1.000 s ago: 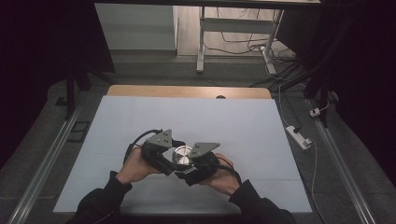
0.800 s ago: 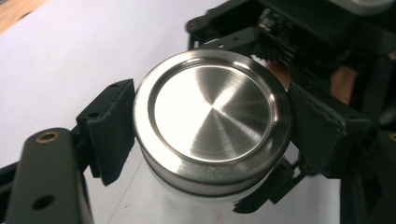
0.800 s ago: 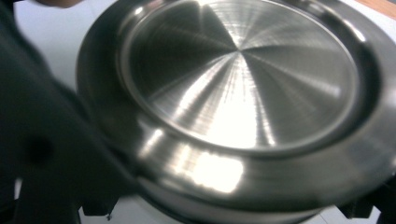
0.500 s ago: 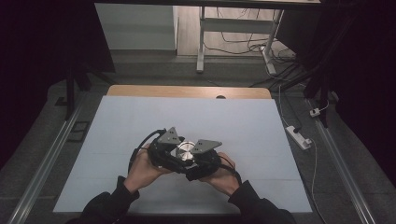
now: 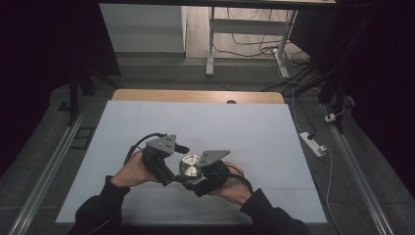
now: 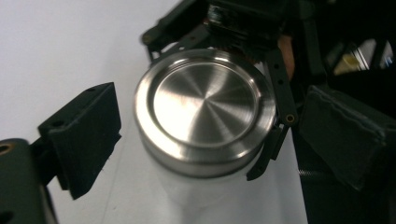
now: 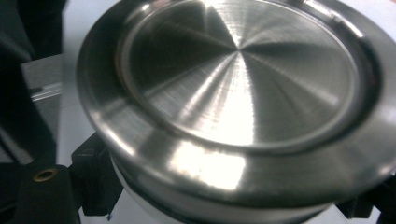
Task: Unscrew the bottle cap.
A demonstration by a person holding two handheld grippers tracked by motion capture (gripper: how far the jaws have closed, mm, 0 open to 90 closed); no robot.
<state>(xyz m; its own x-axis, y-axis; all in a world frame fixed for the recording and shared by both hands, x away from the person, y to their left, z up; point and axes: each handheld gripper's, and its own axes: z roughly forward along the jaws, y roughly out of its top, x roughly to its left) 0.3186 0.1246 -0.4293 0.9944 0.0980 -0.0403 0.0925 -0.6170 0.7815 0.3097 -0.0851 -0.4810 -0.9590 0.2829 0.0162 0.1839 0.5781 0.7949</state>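
Left gripper view: steel lid (image 6: 205, 109) between tongs (image 6: 224, 126), seemingly ungripped.

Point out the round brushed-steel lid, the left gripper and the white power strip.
Round brushed-steel lid (image 6: 205, 105): left gripper view, centre of its top.
Left gripper (image 5: 177, 148): high view, midway between its fingertips.
White power strip (image 5: 313, 143): high view, middle of its body, on the floor.

I have two grippers in my hands, the left gripper (image 5: 182, 148) and the right gripper (image 5: 192, 183), each with two black jaws and one grey three-cornered plate on top. Between them sits one round metal container (image 5: 190, 166) with one brushed steel lid (image 6: 205, 102), on one white table (image 5: 254, 132). Off to the right on the floor I count one white power strip (image 5: 312, 143)
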